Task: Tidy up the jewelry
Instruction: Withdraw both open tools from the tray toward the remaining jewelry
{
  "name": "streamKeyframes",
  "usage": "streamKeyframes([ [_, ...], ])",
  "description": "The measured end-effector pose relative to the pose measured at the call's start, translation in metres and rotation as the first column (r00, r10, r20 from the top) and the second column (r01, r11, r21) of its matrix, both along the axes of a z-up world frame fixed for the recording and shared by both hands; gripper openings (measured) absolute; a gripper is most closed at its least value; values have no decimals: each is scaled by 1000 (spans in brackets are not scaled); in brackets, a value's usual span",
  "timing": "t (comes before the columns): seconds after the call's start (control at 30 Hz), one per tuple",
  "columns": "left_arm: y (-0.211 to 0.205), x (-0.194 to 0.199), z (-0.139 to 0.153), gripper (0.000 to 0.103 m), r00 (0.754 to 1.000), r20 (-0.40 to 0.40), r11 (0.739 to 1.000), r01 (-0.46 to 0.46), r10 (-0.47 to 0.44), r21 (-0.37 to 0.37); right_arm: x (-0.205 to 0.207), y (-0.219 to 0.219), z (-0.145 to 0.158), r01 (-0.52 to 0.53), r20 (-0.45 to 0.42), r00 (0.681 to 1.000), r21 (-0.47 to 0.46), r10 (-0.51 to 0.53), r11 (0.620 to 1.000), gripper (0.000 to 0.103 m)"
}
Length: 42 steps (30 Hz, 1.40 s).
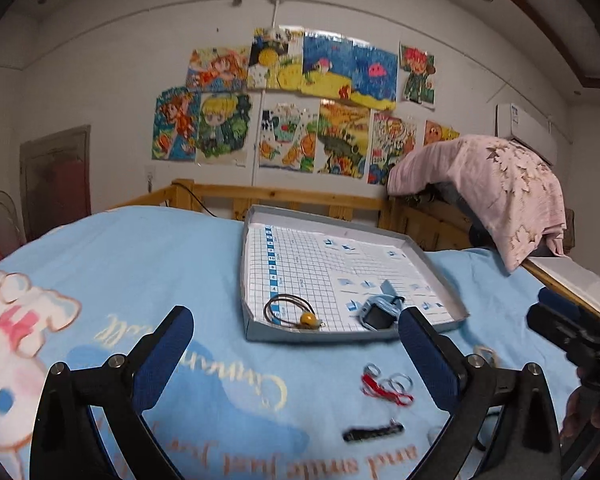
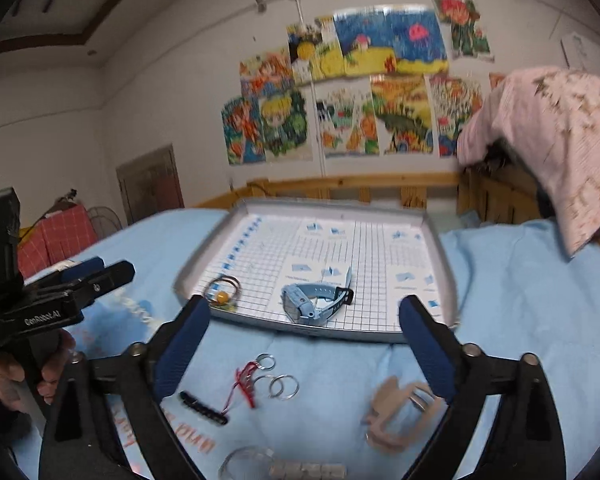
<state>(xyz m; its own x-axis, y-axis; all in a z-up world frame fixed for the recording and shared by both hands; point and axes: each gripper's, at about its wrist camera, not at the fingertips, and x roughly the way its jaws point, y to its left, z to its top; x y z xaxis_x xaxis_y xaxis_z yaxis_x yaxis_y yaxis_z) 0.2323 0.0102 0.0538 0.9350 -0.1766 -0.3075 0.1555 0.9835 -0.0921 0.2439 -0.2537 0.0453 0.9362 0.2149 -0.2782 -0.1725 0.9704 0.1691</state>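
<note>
A shallow grey box lid point(image 1: 256, 216) point(image 2: 440, 240) with grid paper lies on the blue bedspread. Inside it are a cord necklace with a yellow bead point(image 1: 309, 319) point(image 2: 221, 297) and a light blue watch point(image 1: 380, 314) point(image 2: 312, 304). On the bedspread in front lie metal rings with red thread point(image 1: 388, 386) point(image 2: 268, 380), a black hair clip point(image 1: 374, 433) point(image 2: 204, 403), a beige hair claw point(image 2: 396, 412) and a clear bracelet point(image 2: 284, 466). My left gripper point(image 1: 296, 332) is open and empty. My right gripper point(image 2: 304, 320) is open and empty above the loose pieces.
A wooden bed rail point(image 1: 300, 196) runs behind the lid. A pink blanket point(image 1: 500, 184) hangs over the rail at the right. Drawings cover the wall point(image 1: 300, 104). The other gripper shows at the right edge of the left wrist view point(image 1: 572, 332).
</note>
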Motion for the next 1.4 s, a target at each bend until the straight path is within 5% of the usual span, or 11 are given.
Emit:
streamKeyframes([
  [0.37,5,-103,-27,103,999,-1,999,-33,33,-21,-118,-6,1,71,98,993,-24,-68,997,98],
  [0.73,1,-151,-58,103,999,-27,999,-37,37,11,-180,-14,-39,153,-2,988,5,-153,988,98],
  [1.03,-7,-148,-67,103,996,-92,999,-5,9,45,-180,-16,-57,189,-50,981,-7,-189,982,98],
  [1.4,-18,-92,-64,103,980,-181,993,95,-81,71,-157,-20,-65,163,-142,978,61,-153,985,98],
])
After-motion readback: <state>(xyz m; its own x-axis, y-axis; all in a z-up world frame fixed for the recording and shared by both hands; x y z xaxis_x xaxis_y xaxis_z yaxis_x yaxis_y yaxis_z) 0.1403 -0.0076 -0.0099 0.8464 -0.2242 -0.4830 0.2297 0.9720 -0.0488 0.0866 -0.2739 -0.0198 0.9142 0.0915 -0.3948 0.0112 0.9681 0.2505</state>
